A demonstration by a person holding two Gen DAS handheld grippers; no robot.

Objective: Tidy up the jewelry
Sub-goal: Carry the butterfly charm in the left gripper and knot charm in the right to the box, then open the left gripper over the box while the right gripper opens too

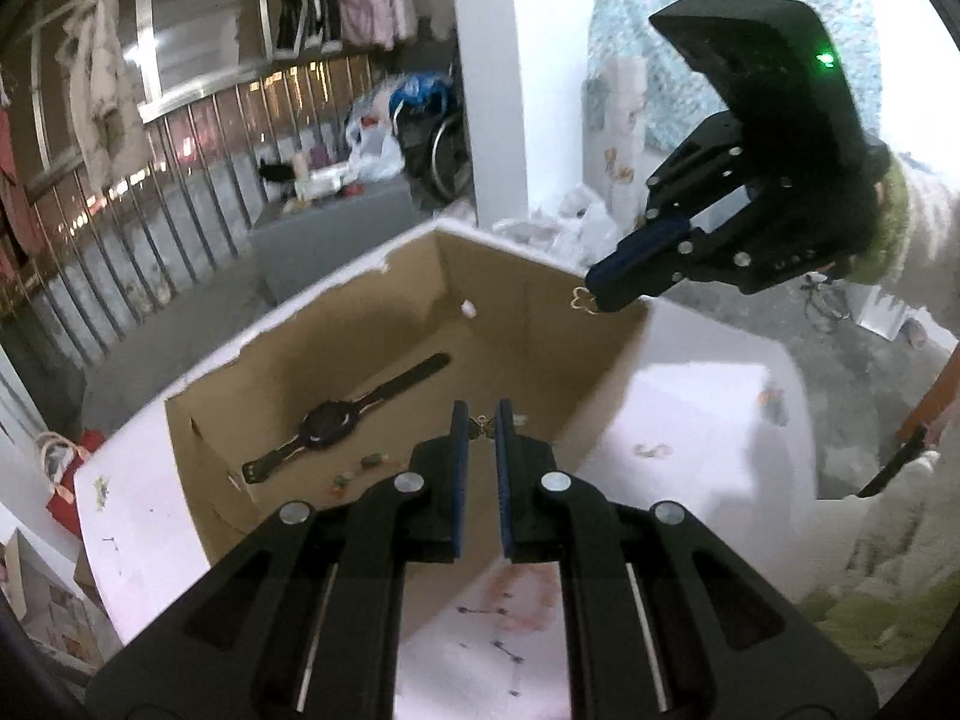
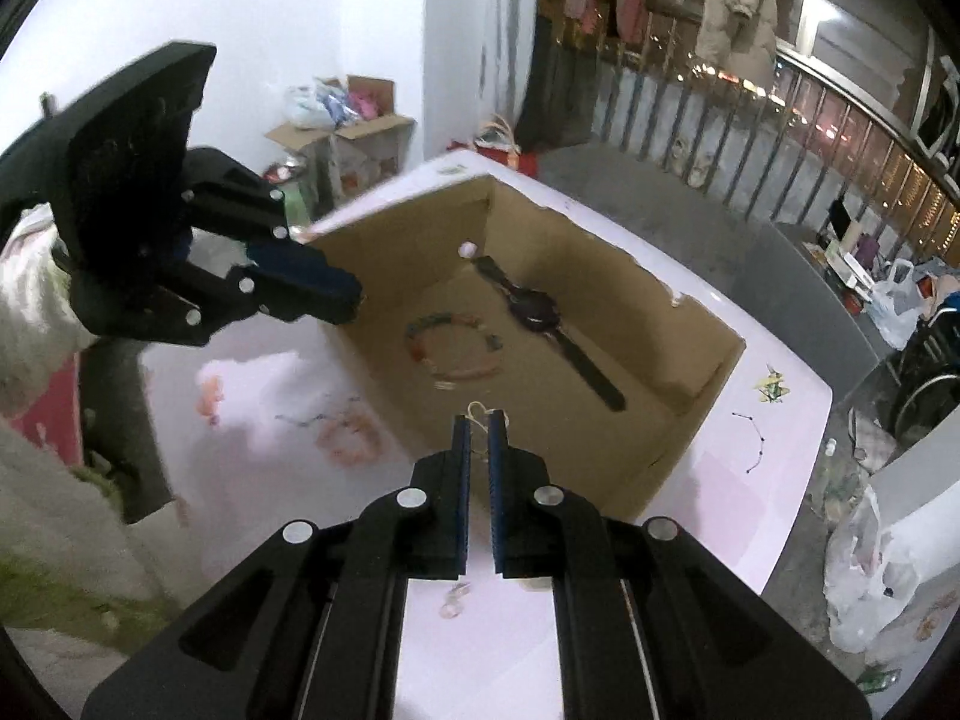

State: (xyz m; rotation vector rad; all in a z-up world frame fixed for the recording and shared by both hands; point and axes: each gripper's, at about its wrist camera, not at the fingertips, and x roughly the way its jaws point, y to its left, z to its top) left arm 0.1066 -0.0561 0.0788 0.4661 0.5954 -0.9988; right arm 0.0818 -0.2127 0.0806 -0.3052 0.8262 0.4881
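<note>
Watch [image 2: 543, 315] and bead bracelet [image 2: 453, 345] already lie in the cardboard box [image 1: 528, 312]. Left gripper [image 1: 482, 420] is nearly closed, pinching a small butterfly charm [image 1: 482, 427] over the box; right gripper [image 2: 478, 420] is likewise pinched on a gold clover piece [image 1: 583, 300]. Both are undropped. A few small bits [image 2: 455, 600] remain on the white table [image 2: 774, 444].

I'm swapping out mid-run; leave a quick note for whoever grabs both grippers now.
Left gripper: shut on a small butterfly charm, over the cardboard box.
Right gripper: shut on a gold clover-shaped piece, at the box's edge.
Done: black watch and bead bracelet lie in the box.
Left: drop both pieces in; small bits remain on the white table.
</note>
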